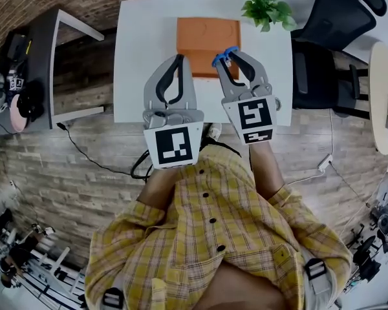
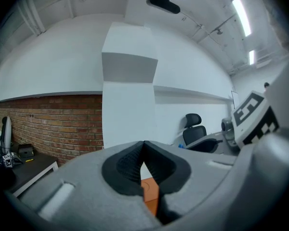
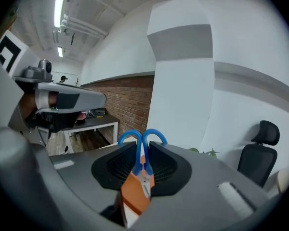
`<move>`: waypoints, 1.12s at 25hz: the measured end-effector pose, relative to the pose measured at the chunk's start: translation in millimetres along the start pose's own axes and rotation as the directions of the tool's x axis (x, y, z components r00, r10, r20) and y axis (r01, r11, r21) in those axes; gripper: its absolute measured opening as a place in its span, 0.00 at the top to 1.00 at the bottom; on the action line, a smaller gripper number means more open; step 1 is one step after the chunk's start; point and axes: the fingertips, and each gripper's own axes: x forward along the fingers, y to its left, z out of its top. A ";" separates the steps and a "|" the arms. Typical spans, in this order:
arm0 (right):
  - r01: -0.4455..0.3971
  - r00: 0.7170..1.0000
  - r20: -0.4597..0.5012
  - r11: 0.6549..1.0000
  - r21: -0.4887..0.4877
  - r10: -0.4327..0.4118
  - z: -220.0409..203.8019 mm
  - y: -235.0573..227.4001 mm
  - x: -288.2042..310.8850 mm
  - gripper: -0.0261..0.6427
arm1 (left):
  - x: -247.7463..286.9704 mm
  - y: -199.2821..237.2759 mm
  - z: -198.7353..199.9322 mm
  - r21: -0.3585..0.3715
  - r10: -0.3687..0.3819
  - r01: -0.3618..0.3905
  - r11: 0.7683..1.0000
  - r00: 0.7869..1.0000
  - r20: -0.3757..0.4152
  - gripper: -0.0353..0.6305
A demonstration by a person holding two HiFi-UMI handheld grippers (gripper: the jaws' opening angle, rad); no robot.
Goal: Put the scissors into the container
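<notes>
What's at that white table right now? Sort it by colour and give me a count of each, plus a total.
Orange: 1, container
Blue-handled: 1, scissors
Green: 1, plant
Grey: 2, left gripper and right gripper
Total: 5

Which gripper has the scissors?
The right gripper: the blue-handled scissors are clamped between its jaws. The left gripper is shut on nothing.

The scissors (image 3: 140,155) are blue-handled, the container (image 1: 207,37) orange, the shirt (image 1: 200,231) yellow plaid.
</notes>
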 end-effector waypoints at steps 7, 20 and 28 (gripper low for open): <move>-0.016 0.995 -0.097 0.999 -0.039 0.012 -34.6 3.5 21.9 0.82 | 11.4 4.3 -16.4 -0.011 -0.009 0.009 1.000 0.999 -0.035 0.95; -0.077 0.970 -0.239 0.986 -0.150 0.040 -91.5 10.5 57.7 0.82 | 26.3 9.8 -34.2 -0.017 -0.013 0.012 1.000 0.997 -0.082 0.95; -0.177 0.951 -0.290 0.958 -0.224 0.108 -122.8 28.0 81.4 0.82 | 29.8 14.8 -43.2 -0.031 -0.009 0.006 1.000 0.995 -0.101 0.95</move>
